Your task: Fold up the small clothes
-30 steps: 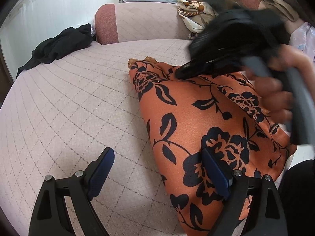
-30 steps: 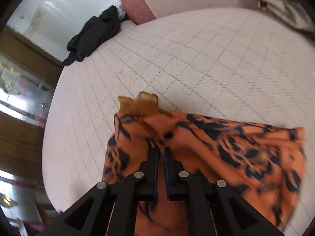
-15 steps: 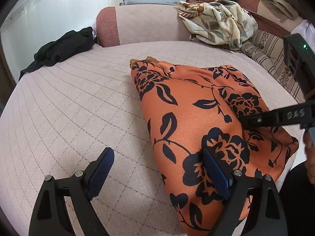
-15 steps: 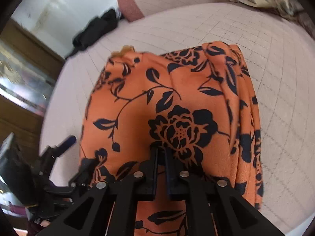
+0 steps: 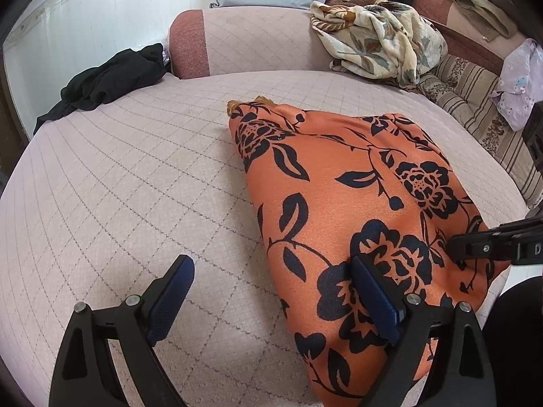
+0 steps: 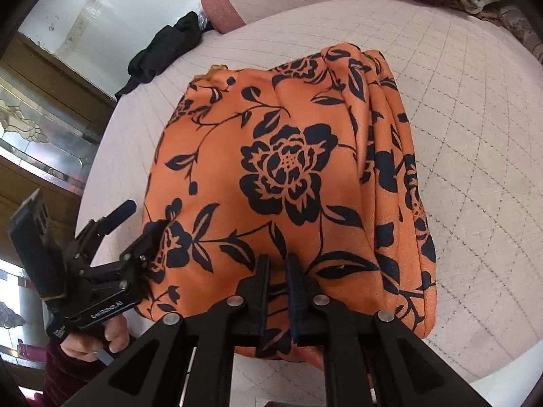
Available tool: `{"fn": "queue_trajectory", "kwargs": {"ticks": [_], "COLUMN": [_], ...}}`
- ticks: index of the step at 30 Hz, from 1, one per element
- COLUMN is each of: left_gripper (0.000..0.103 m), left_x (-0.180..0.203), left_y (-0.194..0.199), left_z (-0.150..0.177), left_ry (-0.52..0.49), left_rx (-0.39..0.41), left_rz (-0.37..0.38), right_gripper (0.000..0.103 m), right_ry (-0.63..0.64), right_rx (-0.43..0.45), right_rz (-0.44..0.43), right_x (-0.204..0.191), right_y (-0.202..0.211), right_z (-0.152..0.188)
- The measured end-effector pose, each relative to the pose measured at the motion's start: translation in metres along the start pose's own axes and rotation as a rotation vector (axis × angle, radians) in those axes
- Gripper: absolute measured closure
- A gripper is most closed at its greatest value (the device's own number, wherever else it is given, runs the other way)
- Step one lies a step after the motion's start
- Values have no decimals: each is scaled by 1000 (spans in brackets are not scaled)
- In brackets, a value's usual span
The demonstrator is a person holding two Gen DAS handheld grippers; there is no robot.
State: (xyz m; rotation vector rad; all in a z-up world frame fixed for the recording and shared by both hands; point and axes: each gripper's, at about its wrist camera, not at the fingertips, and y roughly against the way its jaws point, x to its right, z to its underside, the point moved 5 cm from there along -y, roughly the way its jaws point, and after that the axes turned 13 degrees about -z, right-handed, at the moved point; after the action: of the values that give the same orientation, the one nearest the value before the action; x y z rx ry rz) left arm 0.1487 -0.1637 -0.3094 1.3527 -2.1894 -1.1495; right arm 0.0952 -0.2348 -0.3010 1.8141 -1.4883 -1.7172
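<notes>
An orange garment with black flowers point(image 5: 339, 176) lies folded on the quilted bed point(image 5: 118, 186). My left gripper point(image 5: 271, 264) is wide open at its near left edge, with one pad on the cloth and the other over the mattress. In the right wrist view the garment point(image 6: 288, 162) fills the middle. My right gripper point(image 6: 276, 261) sits at its near edge, its jaws just opening with a thin pleat of cloth still pinched between the pads. The left gripper point(image 6: 144, 217) shows there at the left, held by a hand point(image 6: 112, 335).
A black garment point(image 5: 112, 78) lies at the far left of the bed beside a pink bolster point(image 5: 244, 40). A floral blanket point(image 5: 380, 40) is heaped at the back right, above striped cushions point(image 5: 482, 112). A wooden cabinet with glass point(image 6: 40, 129) stands left of the bed.
My right gripper has drawn back from the garment's far collar end to its near right edge. The gap between its pads has widened slightly. The left gripper has stayed put.
</notes>
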Motion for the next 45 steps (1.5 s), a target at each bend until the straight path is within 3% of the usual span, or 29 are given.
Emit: {"fn": "queue_trajectory", "kwargs": {"ticks": [10,16,22,29,30,31,34,39,45], "left_gripper": [6,5,5,3,2,2,1,0,0], "left_x": [-2,-3,-5,-4,-5,-5,-6,-6,-6], "left_y": [-3,-4,-3,-4,-4,-4,-5,-6,-7], "left_z": [0,1,2,2,2,2,2,2,2], "left_ry": [17,17,21,22,22,22,24,26,29], "left_rx": [-16,-20,-19,-19,-20,-21,-23,-25,-28], "left_rz": [4,4,9,8,6,5,8,10,11], "right_gripper": [91,89,89,88,86,77,22,22,21], "right_ry": [-36,21,-17,-58,-68,-89,-155,-252,-364], "right_rx": [27,-55,-59,93,110,133,216,292,249], "right_rz": [-25,44,0,-51,-52,-54,-99,-148,-242], "right_x": [4,8,10,24,27,33,53,91,128], "right_y": [24,1,10,50,54,59,68,73,54], "right_z": [-4,19,14,-14,-17,-23,-37,-53,-49]}}
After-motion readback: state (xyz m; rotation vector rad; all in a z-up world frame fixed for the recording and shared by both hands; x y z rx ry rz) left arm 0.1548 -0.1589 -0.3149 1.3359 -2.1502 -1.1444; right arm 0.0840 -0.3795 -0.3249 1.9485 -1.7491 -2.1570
